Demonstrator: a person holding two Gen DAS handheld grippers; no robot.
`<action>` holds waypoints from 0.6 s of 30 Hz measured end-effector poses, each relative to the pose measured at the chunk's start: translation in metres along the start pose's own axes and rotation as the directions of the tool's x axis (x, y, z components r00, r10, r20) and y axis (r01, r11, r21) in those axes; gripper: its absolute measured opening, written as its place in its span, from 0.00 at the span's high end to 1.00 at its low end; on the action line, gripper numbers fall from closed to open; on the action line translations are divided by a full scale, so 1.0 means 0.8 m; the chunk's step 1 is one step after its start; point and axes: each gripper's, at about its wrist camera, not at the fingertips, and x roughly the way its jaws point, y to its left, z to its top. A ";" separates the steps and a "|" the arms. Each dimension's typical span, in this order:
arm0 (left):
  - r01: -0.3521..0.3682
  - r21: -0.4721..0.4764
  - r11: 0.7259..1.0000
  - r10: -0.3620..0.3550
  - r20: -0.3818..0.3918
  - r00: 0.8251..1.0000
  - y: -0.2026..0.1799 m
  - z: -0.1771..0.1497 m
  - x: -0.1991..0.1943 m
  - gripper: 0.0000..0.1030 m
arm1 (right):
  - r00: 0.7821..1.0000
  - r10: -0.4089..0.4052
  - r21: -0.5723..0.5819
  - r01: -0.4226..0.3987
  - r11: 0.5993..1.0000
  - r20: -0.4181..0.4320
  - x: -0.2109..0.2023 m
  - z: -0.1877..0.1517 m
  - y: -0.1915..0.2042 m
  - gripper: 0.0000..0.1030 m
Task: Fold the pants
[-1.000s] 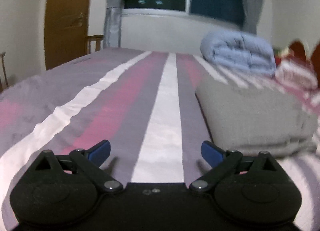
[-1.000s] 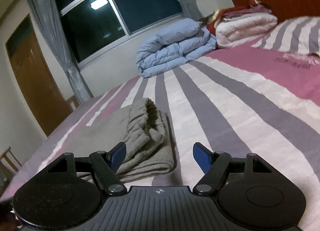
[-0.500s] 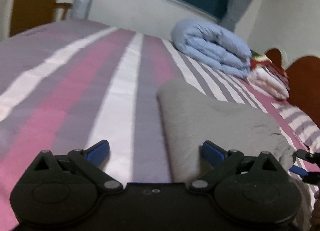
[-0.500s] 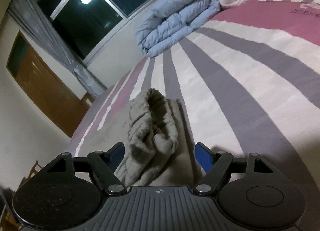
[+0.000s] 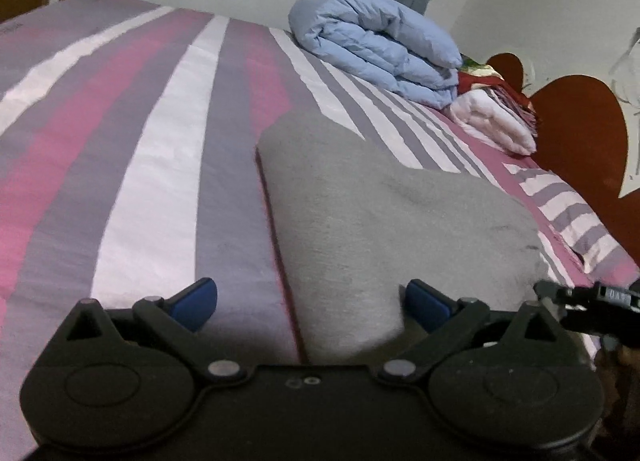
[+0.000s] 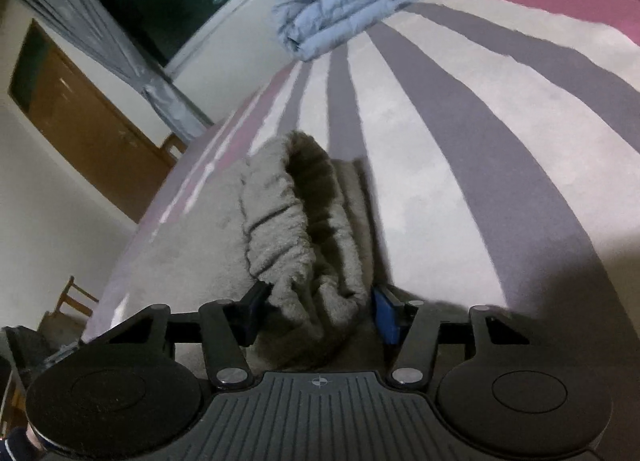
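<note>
Where the grey pants (image 5: 384,221) are laid, folded flat, on the striped bedcover (image 5: 152,149), their gathered waistband end (image 6: 304,229) is seen bunched at the near edge in the right wrist view. The right gripper (image 6: 316,315) is positioned with this bunched waistband between its jaws; the jaws have just been closing, and the blue pads (image 6: 386,315) are seen at the fabric on both sides, though firm pressure cannot be confirmed. The left gripper (image 5: 312,305) is held with its jaws spread wide, and nothing is clamped: the near left corner of the pants lies between the jaws, with the right pad over the cloth and the left pad over bare bedcover. Part of the right gripper is visible at the right edge of the left wrist view. Beyond the pants, at the far side of the bed, a folded blue quilt (image 5: 372,45) is placed, with a white folded blanket (image 5: 492,121) just beside it to the right.
</note>
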 end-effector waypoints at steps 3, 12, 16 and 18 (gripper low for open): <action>0.053 -0.014 0.998 -0.053 -0.014 0.998 0.005 0.002 0.011 0.10 | 0.999 0.030 0.042 -0.029 0.999 -0.025 0.015 0.004 -0.007 0.28; 0.195 -0.120 0.973 -0.206 -0.085 0.975 0.017 0.019 0.043 0.57 | 0.993 0.052 -0.046 -0.057 0.997 -0.102 0.046 0.024 0.011 0.41; 0.192 -0.106 0.976 -0.196 -0.031 0.980 0.015 0.017 0.033 0.73 | 0.992 0.078 -0.084 -0.086 0.993 -0.098 0.041 0.030 0.022 0.55; 0.211 -0.120 0.970 -0.211 0.014 0.977 0.017 0.025 0.023 0.78 | 0.992 0.100 -0.109 -0.108 0.988 -0.081 0.036 0.038 0.032 0.57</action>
